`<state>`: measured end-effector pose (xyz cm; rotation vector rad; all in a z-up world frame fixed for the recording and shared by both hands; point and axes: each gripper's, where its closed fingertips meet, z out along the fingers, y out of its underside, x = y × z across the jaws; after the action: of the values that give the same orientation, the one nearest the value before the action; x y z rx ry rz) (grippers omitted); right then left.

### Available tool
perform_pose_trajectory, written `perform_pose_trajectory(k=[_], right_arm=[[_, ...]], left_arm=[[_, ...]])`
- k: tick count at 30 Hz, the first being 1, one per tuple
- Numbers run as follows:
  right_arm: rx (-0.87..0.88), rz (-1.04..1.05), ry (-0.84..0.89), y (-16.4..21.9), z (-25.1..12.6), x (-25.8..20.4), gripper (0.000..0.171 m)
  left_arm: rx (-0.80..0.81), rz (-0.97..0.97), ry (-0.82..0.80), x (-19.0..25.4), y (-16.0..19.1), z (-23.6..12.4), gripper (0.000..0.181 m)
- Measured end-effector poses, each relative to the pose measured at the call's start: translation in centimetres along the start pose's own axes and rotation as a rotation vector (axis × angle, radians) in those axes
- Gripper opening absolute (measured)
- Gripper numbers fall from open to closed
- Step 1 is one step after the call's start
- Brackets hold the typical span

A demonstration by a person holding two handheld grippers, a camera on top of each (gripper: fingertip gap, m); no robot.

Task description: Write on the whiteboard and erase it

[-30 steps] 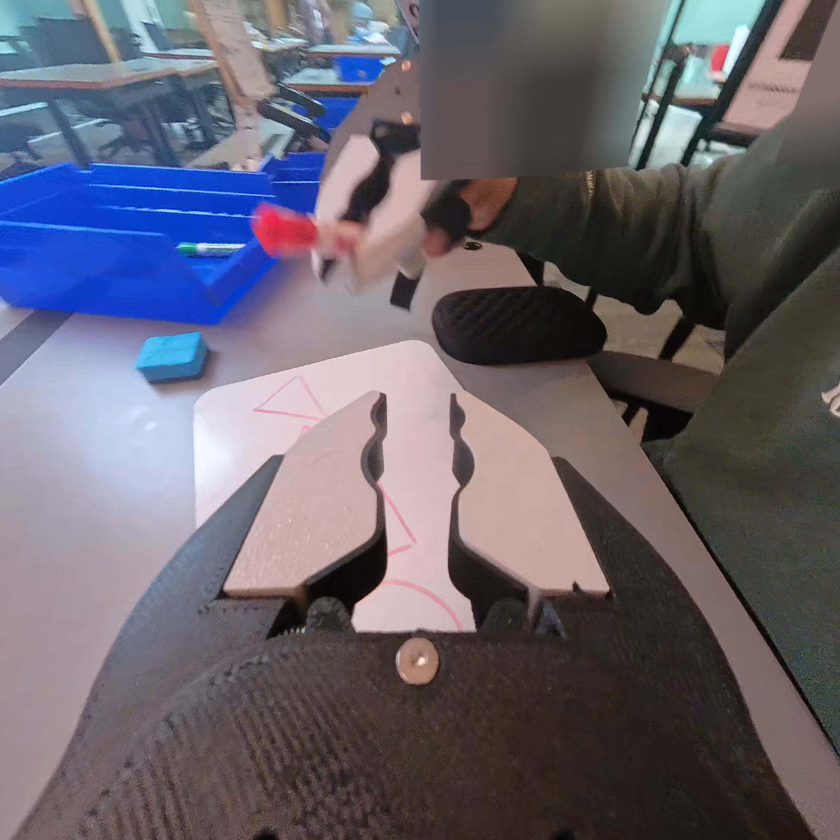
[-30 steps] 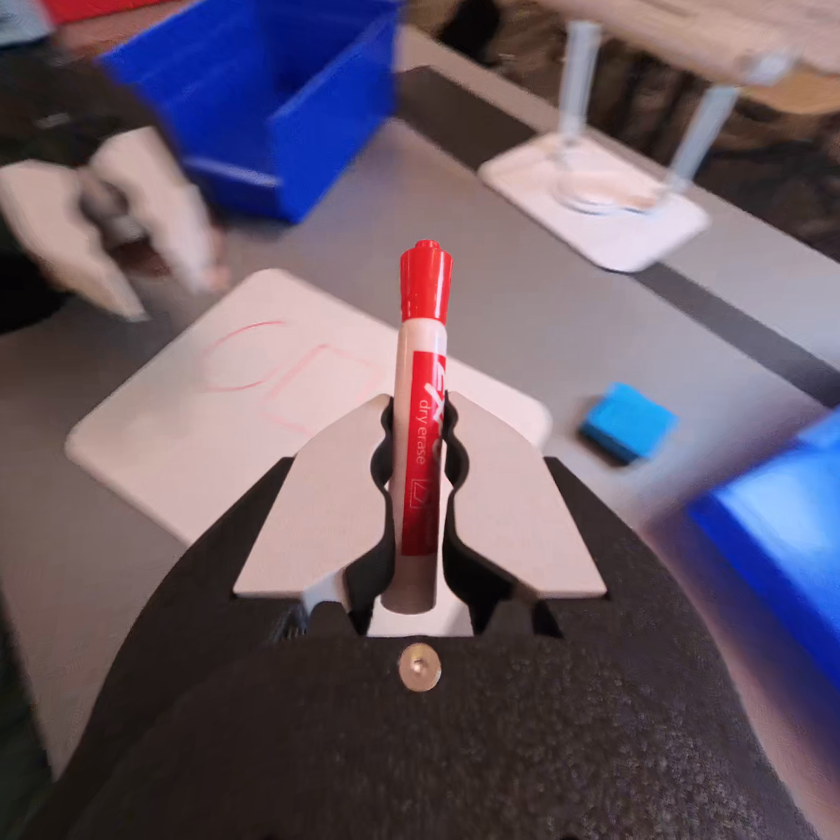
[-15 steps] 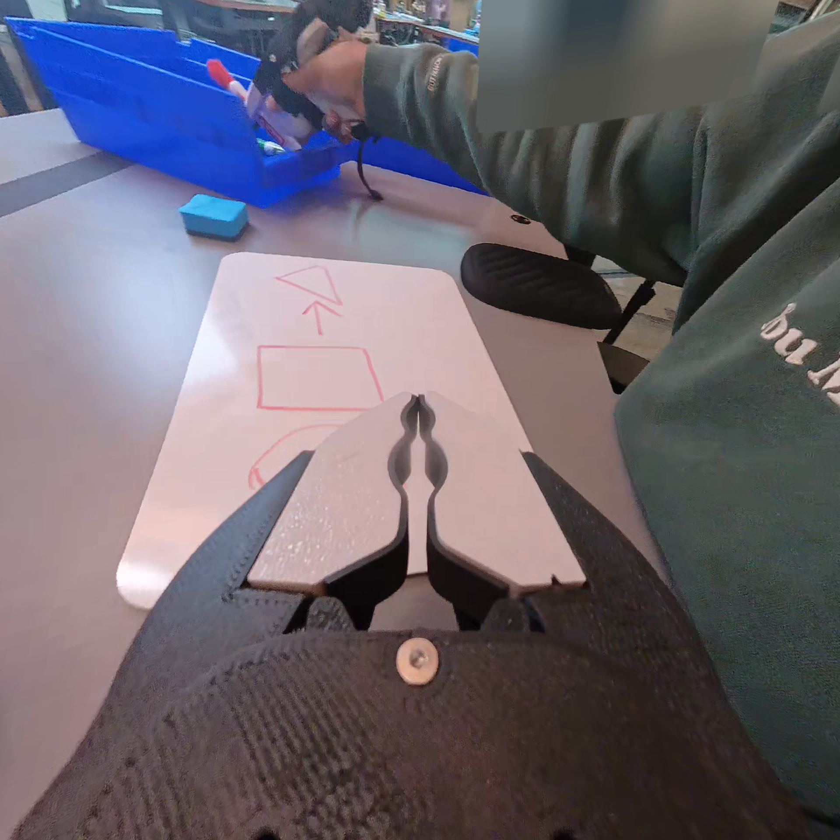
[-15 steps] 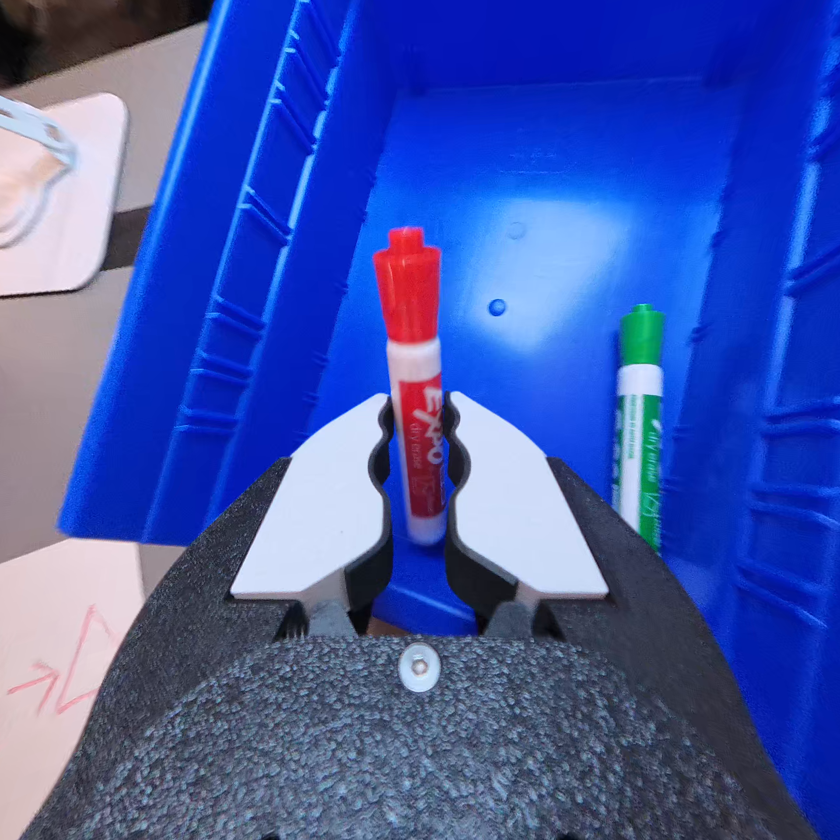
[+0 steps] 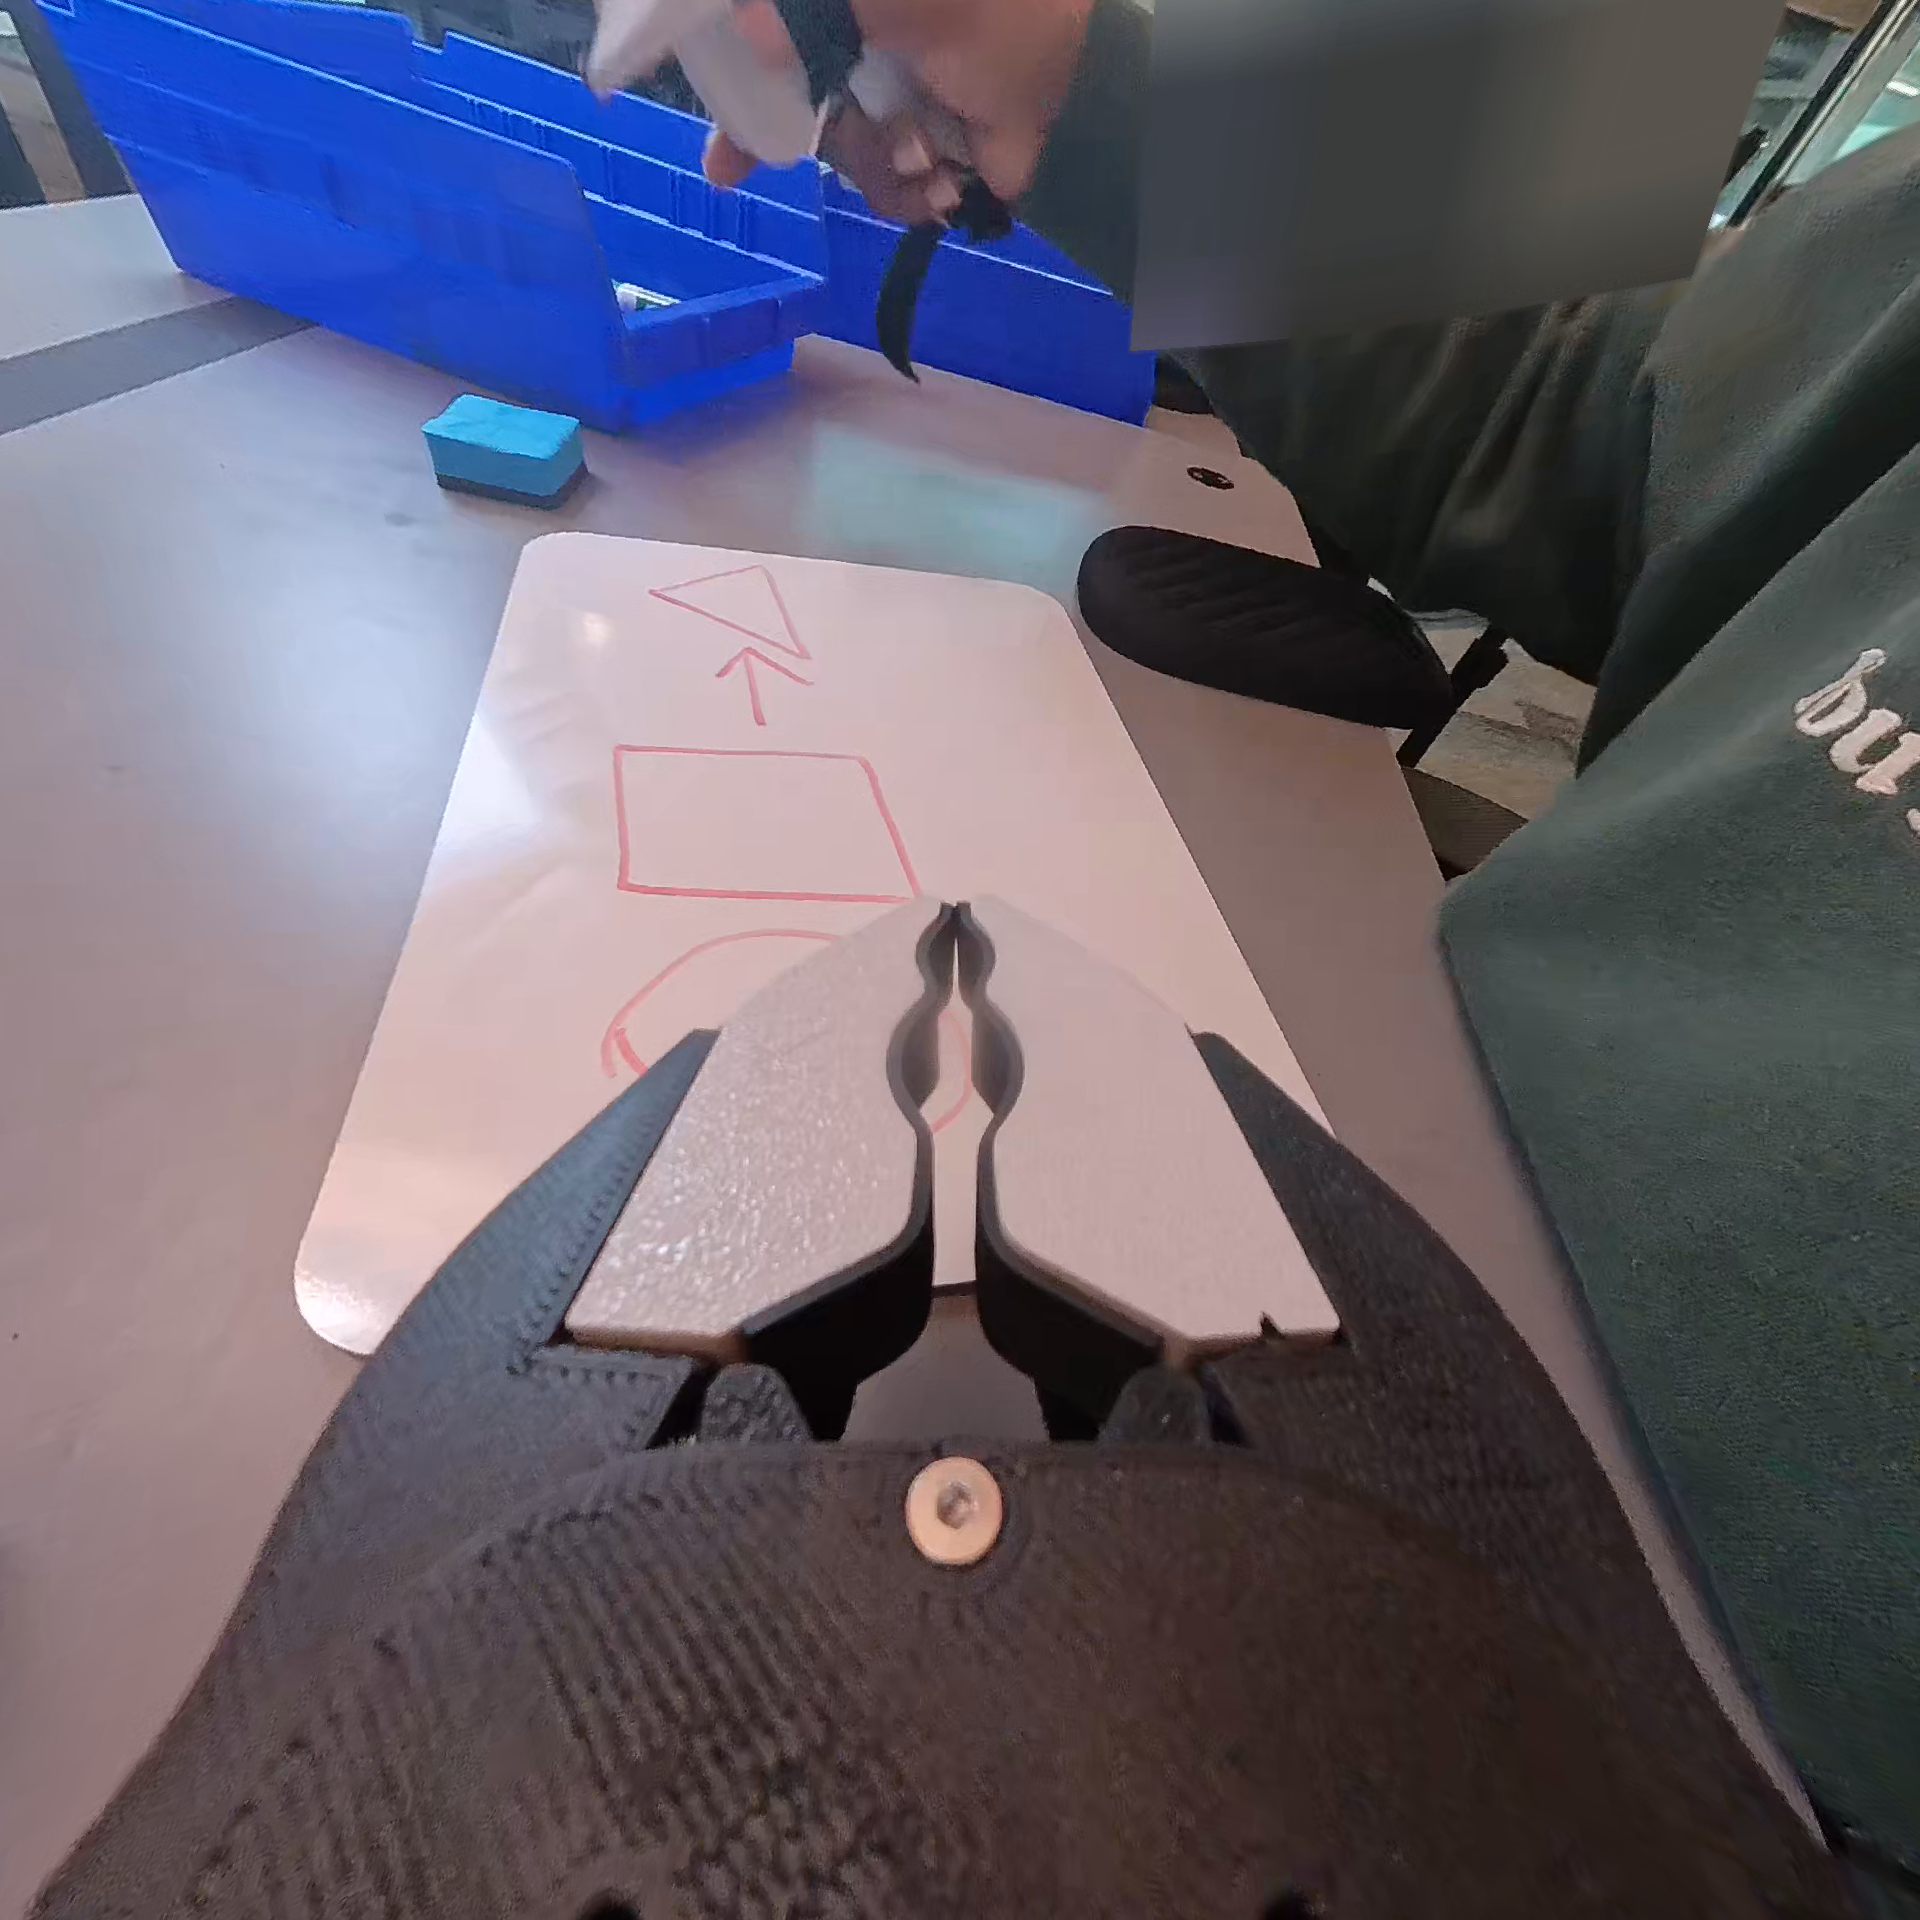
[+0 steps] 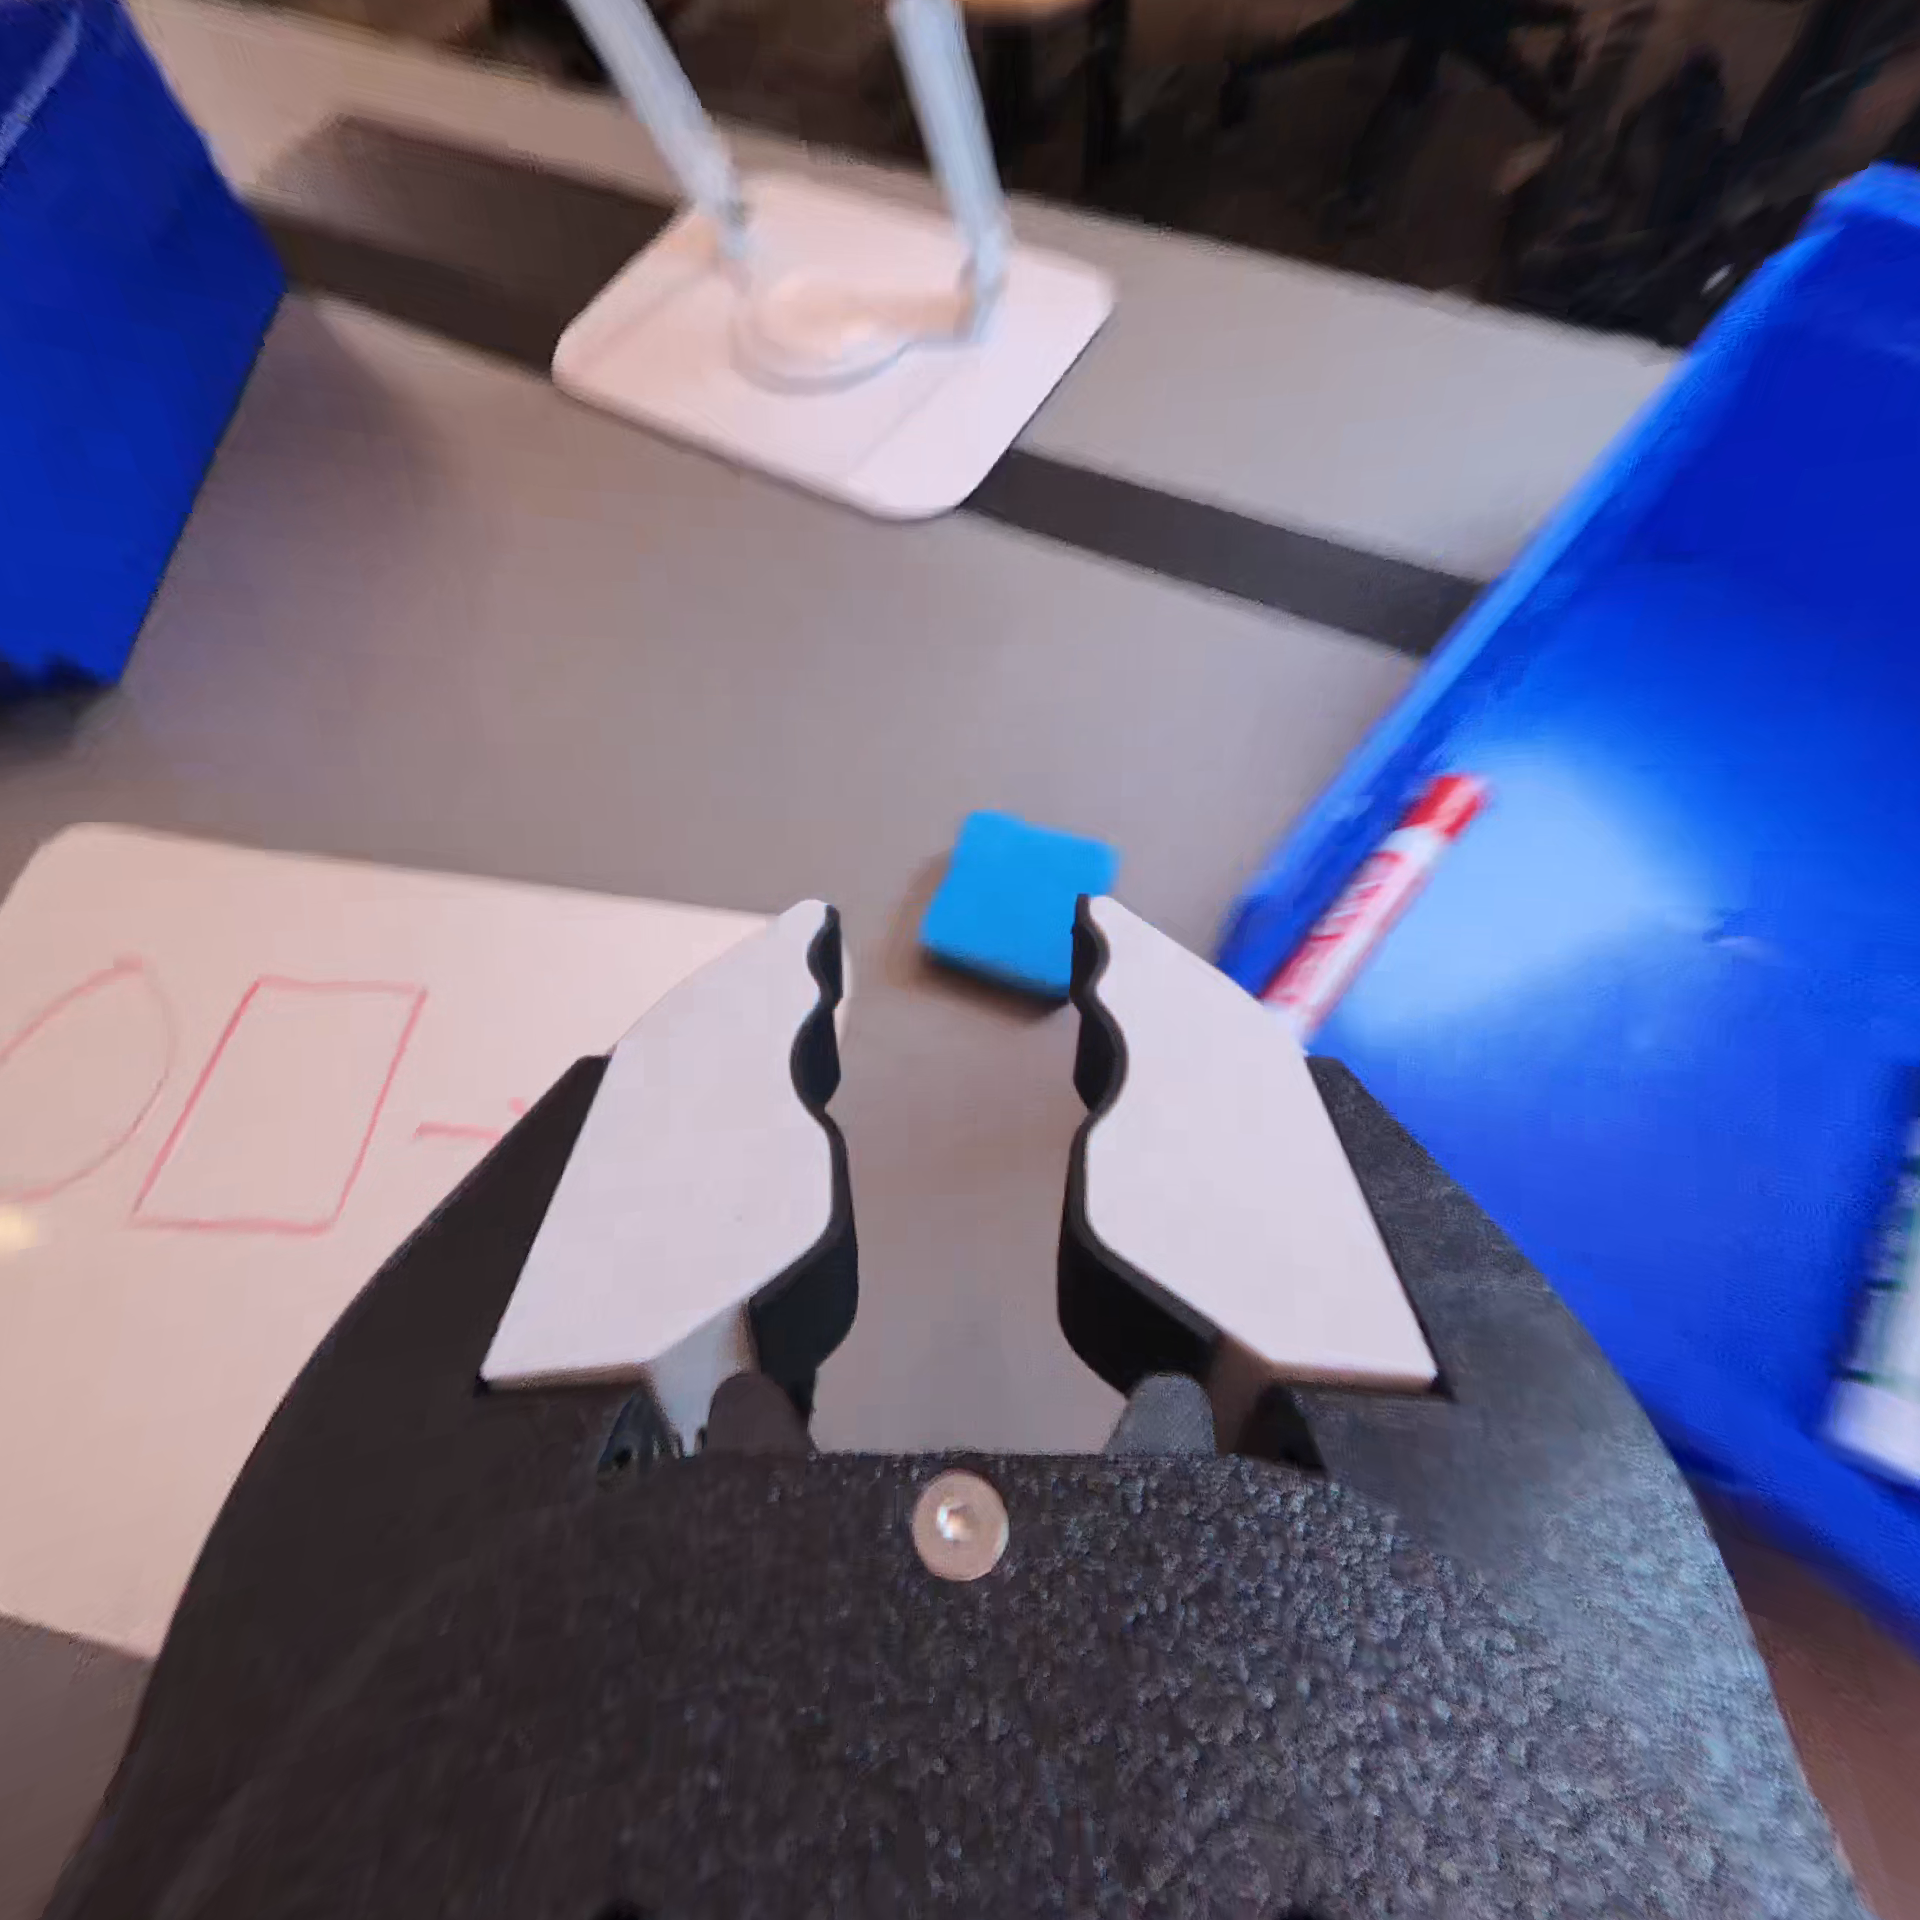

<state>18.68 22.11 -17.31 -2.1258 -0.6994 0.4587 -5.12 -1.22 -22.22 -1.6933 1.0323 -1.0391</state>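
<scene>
Whiteboard (image 5: pixel 935 727) circle half behind left tongs (image 5: pixel 957 914)

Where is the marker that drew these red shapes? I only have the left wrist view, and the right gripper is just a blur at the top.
Observer: The red marker lies inside the blue bin, along its near wall.
Operator: Is the right gripper holding anything, then?
Observer: No. The right gripper is open, with nothing between its fingers.
Operator: What is it pointed at?
Observer: The blue eraser shows just beyond the gap between its fingertips, lying on the table and not touched.
</scene>
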Motion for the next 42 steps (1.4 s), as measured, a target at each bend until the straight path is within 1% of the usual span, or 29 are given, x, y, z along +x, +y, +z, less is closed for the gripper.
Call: perform_pose_trajectory(k=[2,3,5,8,10,12,13,15,18,20,22,24,26,29,31,33,34,35,36,37,38,39,40,41,42], right_arm=[[-0.081,-0.005,-0.011,2.8,2.4,-2.8,0.051],[-0.113,-0.004,0.017,4.1,3.9,-3.1,0.056],[-0.126,-0.003,0.118,5.7,6.3,-2.0,0.063],[-0.111,0.053,0.170,5.7,8.1,-0.7,0.069],[-0.149,0.061,0.195,5.8,9.1,-0.1,0.073],[-0.172,0.072,0.218,5.8,10.1,0.5,0.072],[-0.182,0.067,0.244,5.8,10.4,1.0,0.070],[-0.180,0.063,0.253,5.6,10.8,1.4,0.054],[-0.163,0.023,0.185,5.2,10.4,0.3,0.052],[-0.143,-0.035,0.090,4.8,9.4,-2.4,0.052],[-0.166,-0.068,0.008,5.4,7.8,-5.3,0.052],[-0.194,-0.116,-0.079,6.6,6.2,-8.1,0.052],[-0.239,-0.193,-0.094,8.5,4.8,-9.5,0.052],[-0.336,-0.281,-0.070,11.6,3.5,-9.6,0.052],[-0.358,-0.271,-0.131,12.6,2.6,-10.8,0.052],[-0.391,-0.282,-0.231,13.1,2.0,-13.7,0.052],[-0.391,-0.309,-0.249,13.1,2.2,-15.0,0.052],[-0.384,-0.356,-0.222,12.9,2.7,-15.3,0.052],[-0.368,-0.391,-0.168,12.4,3.4,-14.5,0.052],[-0.350,-0.366,-0.113,11.7,4.0,-12.6,0.052],[-0.337,-0.289,-0.091,11.3,4.4,-10.5,0.052],[-0.330,-0.215,-0.090,11.1,4.4,-8.8,0.052],[-0.340,-0.203,-0.084,11.3,4.0,-8.0,0.051],[-0.360,-0.254,-0.082,11.7,3.6,-8.5,0.051],[-0.374,-0.312,-0.119,12.2,3.2,-10.3,0.051]], left_arm=[[-0.005,0.010,-0.009,-0.1,0.0,0.0,0.000],[-0.013,0.014,-0.013,-0.1,0.1,0.0,0.002],[-0.054,0.019,-0.019,-0.2,0.7,0.1,0.008],[-0.155,0.049,-0.034,-0.3,2.3,0.3,0.021],[-0.208,0.073,-0.032,-0.1,3.2,0.4,0.028],[-0.218,0.073,0.006,0.6,3.3,0.5,0.028],[-0.224,0.082,0.031,1.1,3.3,0.5,0.024],[-0.249,0.108,0.074,2.0,3.6,0.6,0.018],[-0.301,0.131,0.151,3.7,4.6,0.7,0.008],[-0.341,0.184,0.179,4.6,5.4,0.7,0.000],[-0.379,0.243,0.189,5.3,6.0,0.9,0.000],[-0.417,0.260,0.205,5.7,6.6,1.0,0.000],[-0.455,0.305,0.164,5.3,7.0,1.2,0.000],[-0.501,0.411,0.077,4.3,7.5,1.5,0.000],[-0.512,0.423,0.067,4.4,7.5,1.5,0.000],[-0.524,0.419,0.069,4.4,7.5,1.4,0.000],[-0.524,0.414,0.071,4.4,7.5,1.4,0.000],[-0.524,0.411,0.074,4.4,7.6,1.4,0.000],[-0.525,0.410,0.084,4.6,7.6,1.4,0.000],[-0.525,0.406,0.091,4.7,7.7,1.5,0.000],[-0.525,0.405,0.100,4.9,7.7,1.5,0.000],[-0.527,0.410,0.099,5.0,7.7,1.5,0.000],[-0.528,0.417,0.091,4.9,7.7,1.5,0.000],[-0.530,0.416,0.089,4.9,7.7,1.4,0.000],[-0.530,0.408,0.093,4.9,7.8,1.4,0.000]])
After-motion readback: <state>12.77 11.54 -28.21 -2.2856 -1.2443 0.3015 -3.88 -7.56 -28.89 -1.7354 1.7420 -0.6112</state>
